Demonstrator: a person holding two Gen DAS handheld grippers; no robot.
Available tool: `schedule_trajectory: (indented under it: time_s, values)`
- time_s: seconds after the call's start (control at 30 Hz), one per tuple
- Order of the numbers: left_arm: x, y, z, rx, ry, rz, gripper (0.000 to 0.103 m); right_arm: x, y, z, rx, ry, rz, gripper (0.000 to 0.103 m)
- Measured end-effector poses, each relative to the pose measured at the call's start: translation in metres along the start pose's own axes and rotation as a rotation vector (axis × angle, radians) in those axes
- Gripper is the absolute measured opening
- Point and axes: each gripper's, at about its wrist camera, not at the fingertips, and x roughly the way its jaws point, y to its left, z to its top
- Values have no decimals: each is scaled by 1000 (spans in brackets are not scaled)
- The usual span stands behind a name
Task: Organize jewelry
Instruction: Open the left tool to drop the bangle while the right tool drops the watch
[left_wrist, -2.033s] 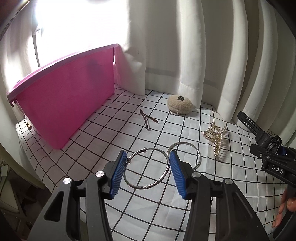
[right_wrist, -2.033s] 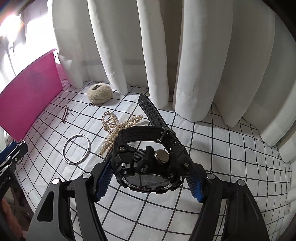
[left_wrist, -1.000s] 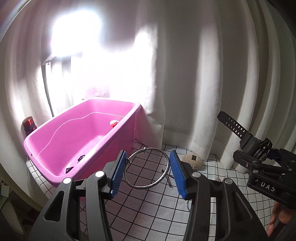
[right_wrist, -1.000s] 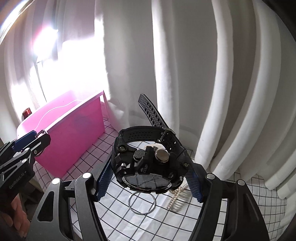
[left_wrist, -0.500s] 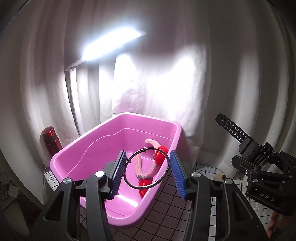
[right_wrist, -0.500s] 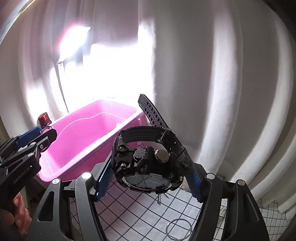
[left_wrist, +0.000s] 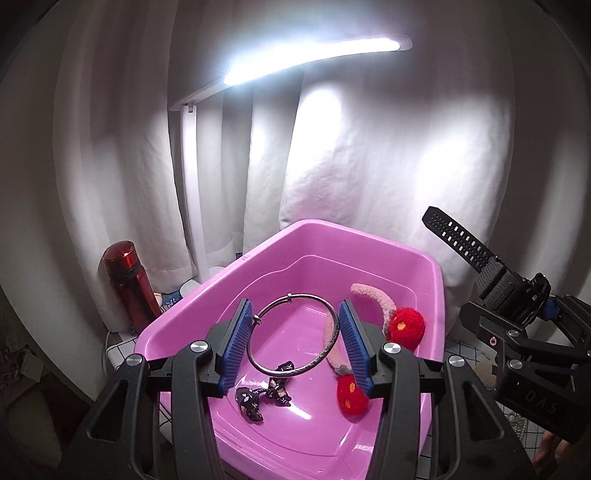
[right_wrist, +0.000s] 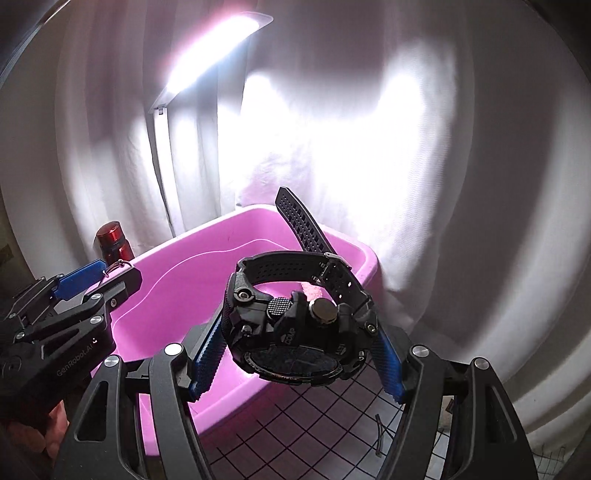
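- Silver metal bangle ring (left_wrist: 293, 334) is pinched between the blue pads of the left tongs (left_wrist: 293, 341), above the pink plastic tub (left_wrist: 436, 280).
- Black chunky wristwatch (right_wrist: 295, 325) is clamped in the right tongs (right_wrist: 295, 354), beside the tub's rim.
- Pink headband with red pompoms (left_wrist: 402, 326) lies inside.

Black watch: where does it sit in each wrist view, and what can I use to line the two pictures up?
Left wrist view: the black watch is at the right edge, clamped in the right claw, strap sticking up-left.
Right wrist view: black watch sits centre frame, gripped between the blue pads, in front of the tub.
Shared landmark: the pink tub, with the red bottle to its left.
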Motion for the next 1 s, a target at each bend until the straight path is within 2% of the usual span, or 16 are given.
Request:
schedule_trajectory:
  time_s: [0.33,0.6,1.0]
  values:
    - [38,29,3,-28,63,42,47,48,30,18,-35,61,44,68]
    - [66,42,-1,-51,179,53,48,89,40,21,-24,157,53,68]
    - [84,49,-9,-56,297,95,50,109,33,13,31,216,18,68]
